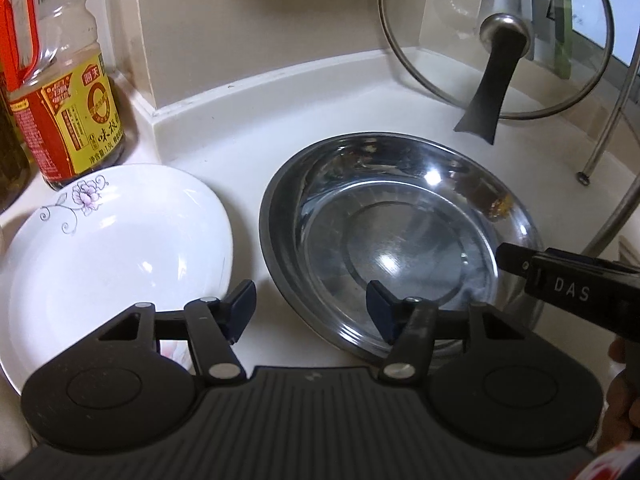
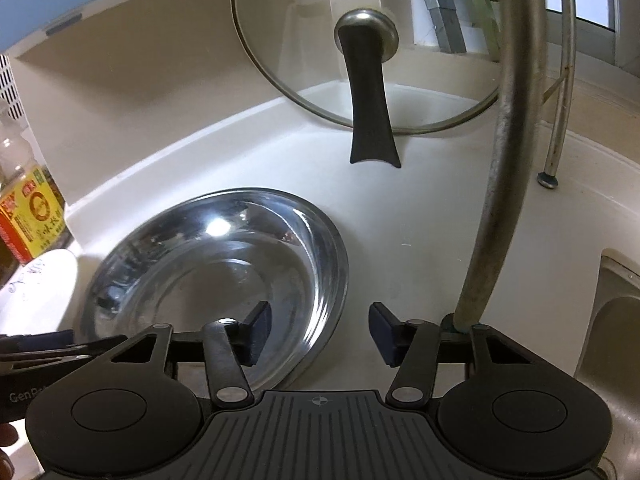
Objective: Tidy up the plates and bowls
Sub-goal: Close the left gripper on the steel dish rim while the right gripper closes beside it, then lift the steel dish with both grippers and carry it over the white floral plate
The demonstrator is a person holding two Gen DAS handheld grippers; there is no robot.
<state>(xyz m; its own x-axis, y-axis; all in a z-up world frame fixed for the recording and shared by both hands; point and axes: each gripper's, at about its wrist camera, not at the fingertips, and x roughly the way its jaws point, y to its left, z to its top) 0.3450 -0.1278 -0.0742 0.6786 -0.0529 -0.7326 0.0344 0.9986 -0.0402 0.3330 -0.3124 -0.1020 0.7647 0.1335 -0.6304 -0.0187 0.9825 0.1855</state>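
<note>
A wide steel bowl sits on the white counter. To its left lies a white plate with a flower print. My left gripper is open and straddles the bowl's near-left rim, one pad inside the bowl and the other over the plate's edge. My right gripper is open astride the bowl's near-right rim, left pad inside and right pad over the counter. Neither pair of pads presses the rim. The right gripper's fingers also show over the bowl's right side.
A glass lid with a black handle leans against the back wall. A sauce bottle stands at the left behind the plate. A curved faucet pipe, a metal rack leg and a sink are on the right.
</note>
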